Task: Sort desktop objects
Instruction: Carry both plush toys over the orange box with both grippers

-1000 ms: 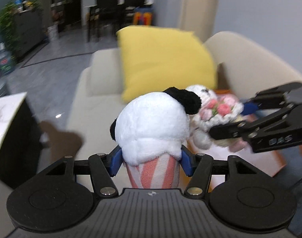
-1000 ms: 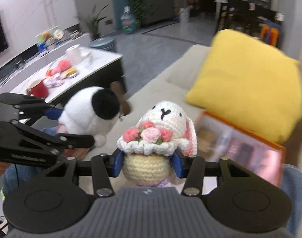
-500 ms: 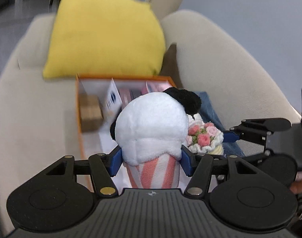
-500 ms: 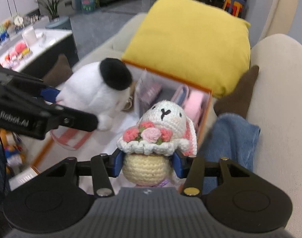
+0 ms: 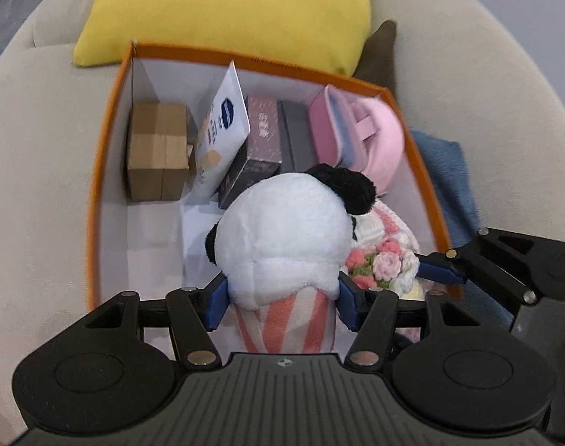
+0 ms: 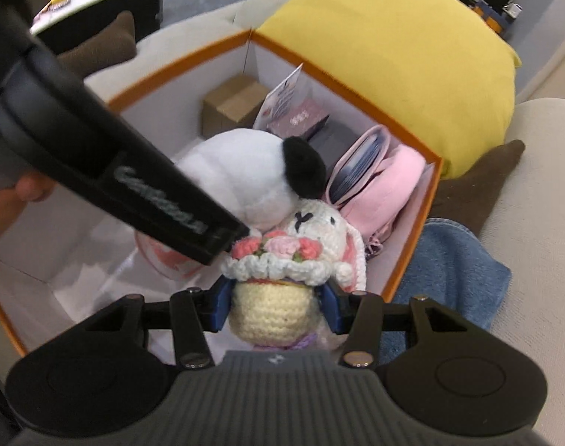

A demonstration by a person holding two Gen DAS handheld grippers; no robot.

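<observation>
left gripper (image 5: pixel 282 299) clamps the panda plush (image 5: pixel 282 245) upright and right gripper (image 6: pixel 275 303) clamps the crochet bunny (image 6: pixel 304 245), both toys touching over the orange box (image 5: pixel 96 171), bare floor lying left of the panda, nearer the left hand.

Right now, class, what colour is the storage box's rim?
Orange rim, white inside; the left wrist view shows it best.

No legible text on anything.

Orange box (image 5: pixel 96 171): near-left floor free; cardboard carton (image 5: pixel 158 150) blocks far end.
</observation>
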